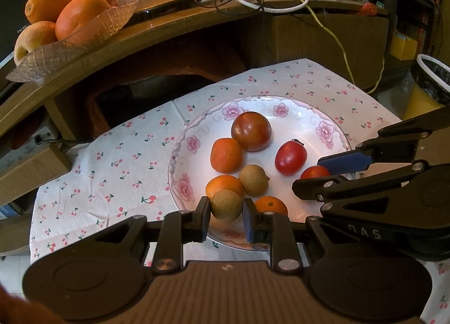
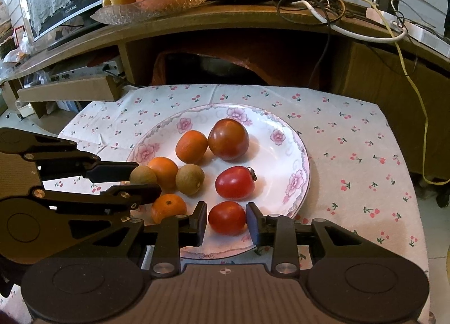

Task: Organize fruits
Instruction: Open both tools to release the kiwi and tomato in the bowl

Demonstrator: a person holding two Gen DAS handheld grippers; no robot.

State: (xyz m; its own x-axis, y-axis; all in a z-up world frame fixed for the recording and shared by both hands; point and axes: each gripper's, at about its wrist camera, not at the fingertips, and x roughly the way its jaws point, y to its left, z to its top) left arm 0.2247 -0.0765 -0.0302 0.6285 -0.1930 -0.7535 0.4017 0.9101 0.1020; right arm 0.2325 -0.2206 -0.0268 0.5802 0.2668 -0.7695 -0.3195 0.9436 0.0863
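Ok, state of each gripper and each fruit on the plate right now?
left gripper: shut on brown longan
right gripper: around small red tomato; contact unclear
second longan: loose on plate
three oranges: loose on plate
dark tomato: on plate
oval red tomato: on plate

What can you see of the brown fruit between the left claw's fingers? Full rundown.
The brown fruit is small, round and tan, with a dull, finely rough skin, like a longan; no stem shows. It sits between the two fingers of the left claw, which is shut on it, pads pressing both sides. It is over the near-left rim area of the flowered plate; whether it rests on the plate or is lifted is unclear. An orange fruit lies right behind it, seemingly touching.
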